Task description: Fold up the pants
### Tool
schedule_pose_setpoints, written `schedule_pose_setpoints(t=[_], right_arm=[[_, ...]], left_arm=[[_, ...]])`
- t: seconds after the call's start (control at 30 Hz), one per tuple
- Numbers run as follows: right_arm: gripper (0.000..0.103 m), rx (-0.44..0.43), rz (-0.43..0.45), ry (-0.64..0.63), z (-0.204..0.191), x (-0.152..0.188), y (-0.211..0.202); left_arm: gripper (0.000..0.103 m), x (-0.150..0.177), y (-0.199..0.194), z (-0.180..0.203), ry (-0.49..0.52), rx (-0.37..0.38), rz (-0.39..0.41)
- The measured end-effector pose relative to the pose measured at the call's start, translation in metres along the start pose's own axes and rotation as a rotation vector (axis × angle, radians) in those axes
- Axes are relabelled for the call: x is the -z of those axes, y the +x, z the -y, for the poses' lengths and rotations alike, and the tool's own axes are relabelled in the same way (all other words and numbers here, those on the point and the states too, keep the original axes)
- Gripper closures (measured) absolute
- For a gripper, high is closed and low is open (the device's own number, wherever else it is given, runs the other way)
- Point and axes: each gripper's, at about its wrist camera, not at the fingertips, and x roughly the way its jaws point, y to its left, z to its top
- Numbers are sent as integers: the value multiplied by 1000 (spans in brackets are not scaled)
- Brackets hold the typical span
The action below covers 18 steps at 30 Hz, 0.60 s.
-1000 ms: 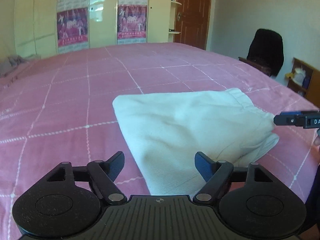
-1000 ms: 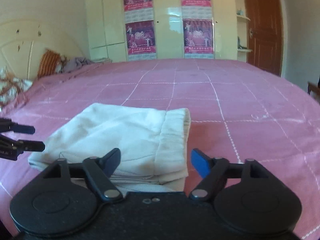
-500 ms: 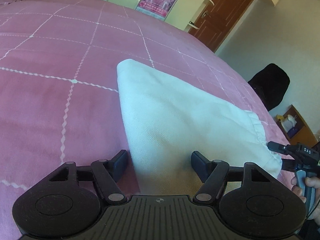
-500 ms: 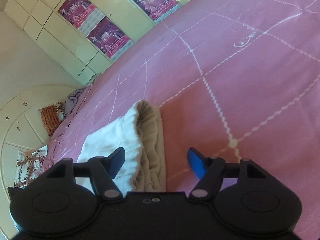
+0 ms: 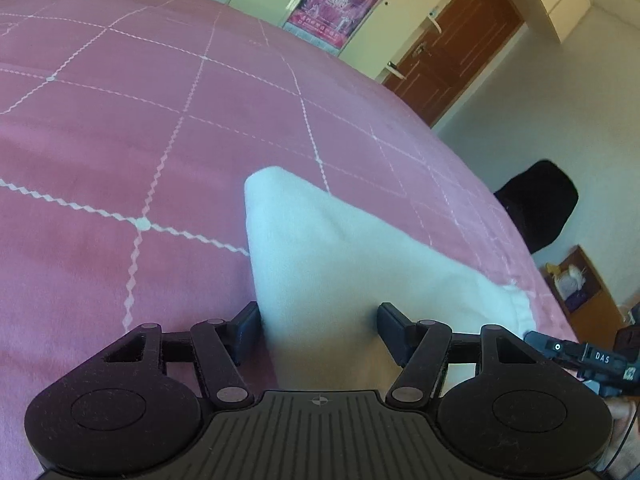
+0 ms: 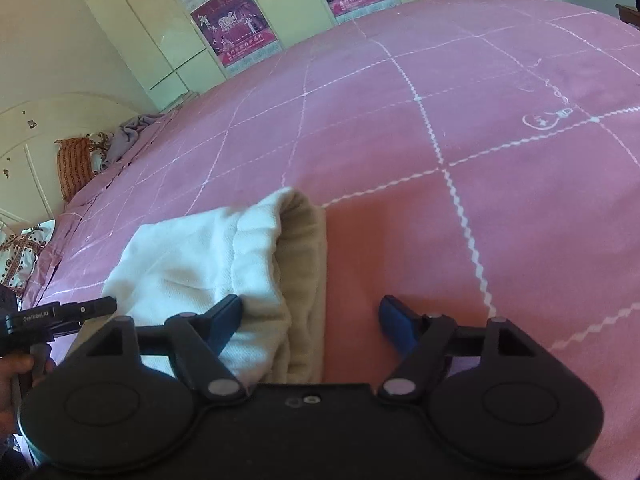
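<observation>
The white pants (image 5: 340, 264) lie folded in a compact bundle on the pink bed. My left gripper (image 5: 318, 330) is open, low at the bundle's near left edge, with the cloth between its fingers. My right gripper (image 6: 312, 324) is open at the right end, where the gathered waistband (image 6: 296, 264) lies between its fingers. The right gripper's tip (image 5: 576, 354) shows at the far right of the left wrist view. The left gripper's tip (image 6: 60, 314) shows at the left of the right wrist view.
The pink quilted bedspread (image 5: 120, 128) stretches far around the bundle. Pillows (image 6: 76, 164) and a grey cloth lie at the headboard. A black chair (image 5: 536, 204) and a wooden shelf stand beyond the bed's right edge. Wardrobes and a brown door (image 5: 452, 52) are at the back.
Both grippers have dropped lower and closer to the pants and tilted. Their open fingers now straddle the bundle's two ends. The pants have not moved.
</observation>
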Motion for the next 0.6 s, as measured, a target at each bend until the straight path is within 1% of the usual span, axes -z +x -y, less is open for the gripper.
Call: schedule_pose_setpoints(t=[0.07,0.1,0.13,0.17,0.2,0.23,0.27,0.33,0.47,0.5,0.53,0.57,0.6], right_arm=[[30,-33,65,12,2,-9,-6],[30,-58,79,33,6,-14,-5],[31,-69,65,49,10,-19,2],[31,-52,20,53,13,-22,13],[32,-35,-23,55,16,-23,24],[31,-50,-11,68,19,-24,27],[31,-69,-5,92,22,-26,27],[32,-105,4,112,25,-31,29],[29,-124,-2,111,27,-34,40],[28,-125,2,109,26,-33,40],[28,-122,6,104,25,-32,39],[28,-121,9,100,23,-32,39],[28,-122,10,98,24,-31,38]], left_arm=[[39,-5,9,-13,-49,22,6],[41,-9,16,-18,-61,28,11],[44,-12,22,-21,-65,27,16],[45,-17,26,-24,-79,33,23],[50,-22,32,-29,-104,49,29],[61,-26,36,-33,-117,48,27],[63,-31,42,-40,-133,52,25],[68,-41,53,-50,-162,85,14],[68,-57,70,-54,-168,109,15],[68,-59,71,-52,-154,107,20],[74,-58,75,-52,-129,89,10],[75,-56,80,-54,-123,80,4],[75,-55,80,-55,-131,87,10]])
